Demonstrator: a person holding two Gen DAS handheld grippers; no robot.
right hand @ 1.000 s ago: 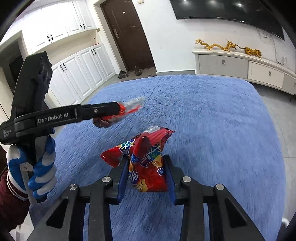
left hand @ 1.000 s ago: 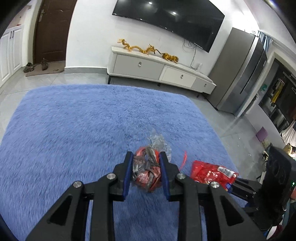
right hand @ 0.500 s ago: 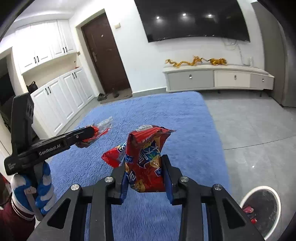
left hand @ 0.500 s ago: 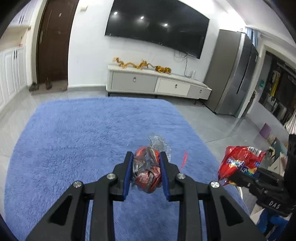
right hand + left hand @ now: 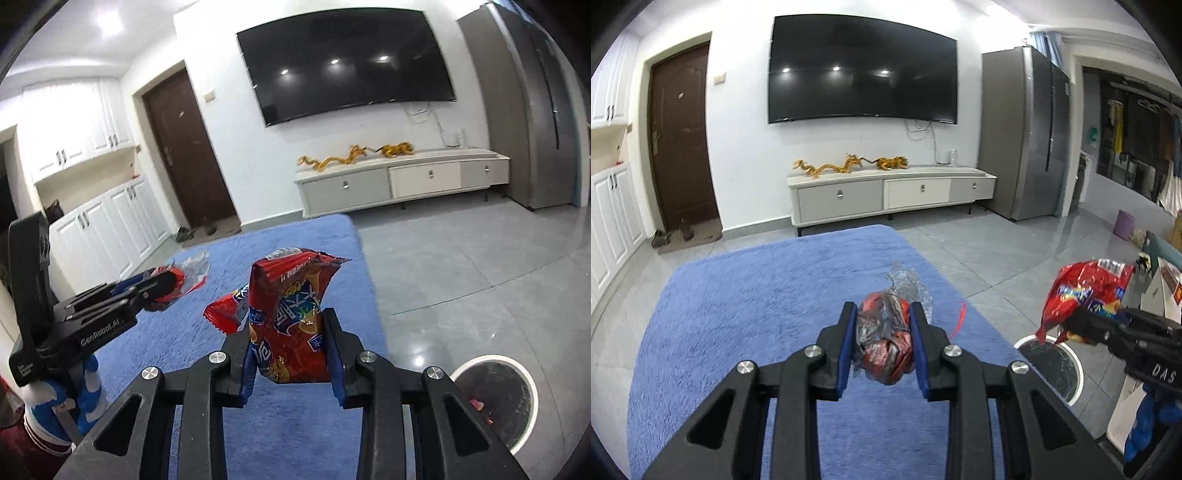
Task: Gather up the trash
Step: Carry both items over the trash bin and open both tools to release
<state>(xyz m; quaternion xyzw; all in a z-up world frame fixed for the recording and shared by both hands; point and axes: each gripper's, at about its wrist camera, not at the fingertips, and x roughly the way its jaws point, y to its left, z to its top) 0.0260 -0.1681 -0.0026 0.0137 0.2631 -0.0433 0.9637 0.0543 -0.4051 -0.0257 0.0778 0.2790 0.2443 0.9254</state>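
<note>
My left gripper (image 5: 882,314) is shut on a crumpled red and clear plastic wrapper (image 5: 884,341), held above the blue rug (image 5: 746,314). My right gripper (image 5: 290,317) is shut on a red snack bag (image 5: 291,314), held upright in the air. In the left wrist view the snack bag (image 5: 1087,291) hangs just above and left of the round white bin (image 5: 1052,369). In the right wrist view the bin (image 5: 495,398) sits on the floor at lower right, with red scraps inside. The left gripper with its wrapper (image 5: 184,273) shows at left there.
Grey tiled floor (image 5: 461,266) lies right of the rug. A white TV cabinet (image 5: 890,192) with gold dragon figures stands at the far wall under a TV. A grey fridge (image 5: 1027,136) stands at far right. White cupboards (image 5: 107,229) and a brown door are at left.
Both grippers have risen and swung right, off the rug's middle toward the bin. The bin has come into view. Both keep their hold on the trash.
</note>
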